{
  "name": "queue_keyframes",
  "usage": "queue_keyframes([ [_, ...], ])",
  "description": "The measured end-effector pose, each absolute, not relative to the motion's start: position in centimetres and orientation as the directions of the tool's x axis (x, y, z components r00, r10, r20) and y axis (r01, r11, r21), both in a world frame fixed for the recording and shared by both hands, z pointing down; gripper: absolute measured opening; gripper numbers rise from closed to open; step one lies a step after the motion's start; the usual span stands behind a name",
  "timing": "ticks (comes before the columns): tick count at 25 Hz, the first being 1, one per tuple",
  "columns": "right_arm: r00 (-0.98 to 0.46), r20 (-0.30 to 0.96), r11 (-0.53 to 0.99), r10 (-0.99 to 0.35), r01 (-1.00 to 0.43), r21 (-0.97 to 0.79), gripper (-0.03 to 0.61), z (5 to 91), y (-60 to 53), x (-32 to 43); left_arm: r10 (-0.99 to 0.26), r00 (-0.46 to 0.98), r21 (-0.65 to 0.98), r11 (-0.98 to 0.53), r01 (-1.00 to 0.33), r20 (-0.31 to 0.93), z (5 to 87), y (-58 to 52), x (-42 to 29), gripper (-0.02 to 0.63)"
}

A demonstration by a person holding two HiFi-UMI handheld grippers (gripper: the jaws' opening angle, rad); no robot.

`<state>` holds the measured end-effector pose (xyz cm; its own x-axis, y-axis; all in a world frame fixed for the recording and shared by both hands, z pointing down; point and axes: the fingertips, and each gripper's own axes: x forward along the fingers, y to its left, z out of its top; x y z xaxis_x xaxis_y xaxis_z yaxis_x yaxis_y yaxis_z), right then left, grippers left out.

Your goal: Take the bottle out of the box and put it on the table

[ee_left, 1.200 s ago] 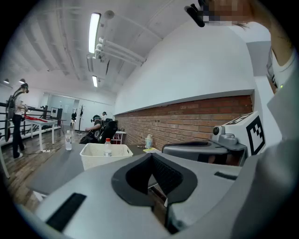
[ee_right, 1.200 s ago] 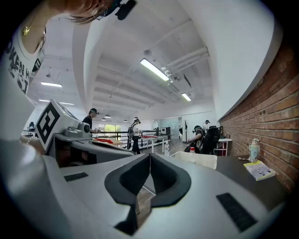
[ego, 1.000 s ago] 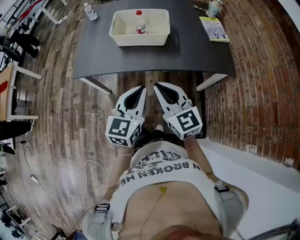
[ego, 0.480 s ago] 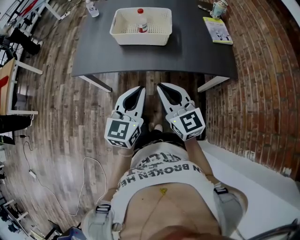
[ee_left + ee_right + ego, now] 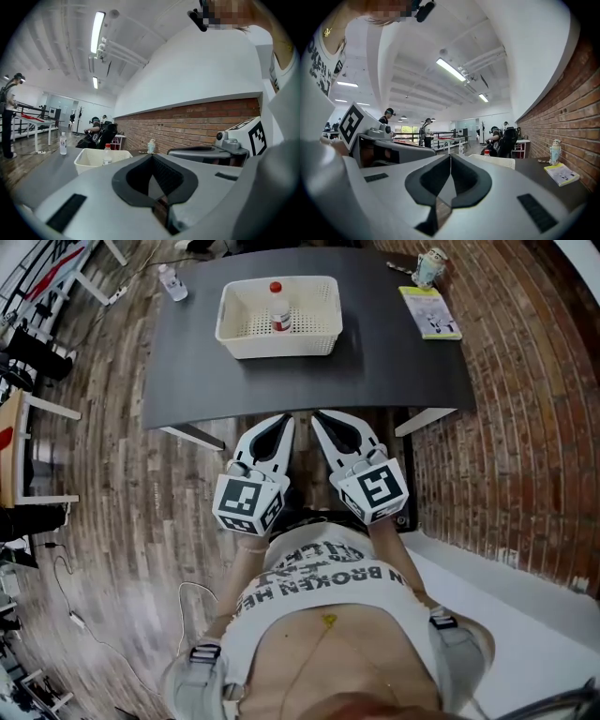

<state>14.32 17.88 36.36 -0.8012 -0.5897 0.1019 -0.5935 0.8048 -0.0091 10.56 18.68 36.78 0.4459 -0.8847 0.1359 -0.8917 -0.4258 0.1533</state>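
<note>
A small clear bottle with a red cap stands upright inside a cream perforated box on the dark table. The bottle and box also show ahead in the left gripper view, and the box with the red cap in the right gripper view. My left gripper and right gripper are held side by side at the table's near edge, well short of the box. Both are shut, jaws meeting, with nothing between them.
A yellow-edged booklet and a small figurine lie at the table's far right. Another clear bottle stands off the far left corner. A brick wall runs along the right. Wooden floor lies to the left.
The table and box have come nearer in the head view. Both grippers have moved forward to the table's near edge, still shut and side by side.
</note>
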Motion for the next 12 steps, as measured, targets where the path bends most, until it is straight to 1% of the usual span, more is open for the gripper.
queue_keyframes([
  [12, -0.778, 0.1, 0.78, -0.621, -0.625, -0.017, 0.009, 36.5, 11.8, 9.0, -0.836, 0.526, 0.152, -0.507, -0.849, 0.152, 37.2, 12.6, 7.0, 0.006],
])
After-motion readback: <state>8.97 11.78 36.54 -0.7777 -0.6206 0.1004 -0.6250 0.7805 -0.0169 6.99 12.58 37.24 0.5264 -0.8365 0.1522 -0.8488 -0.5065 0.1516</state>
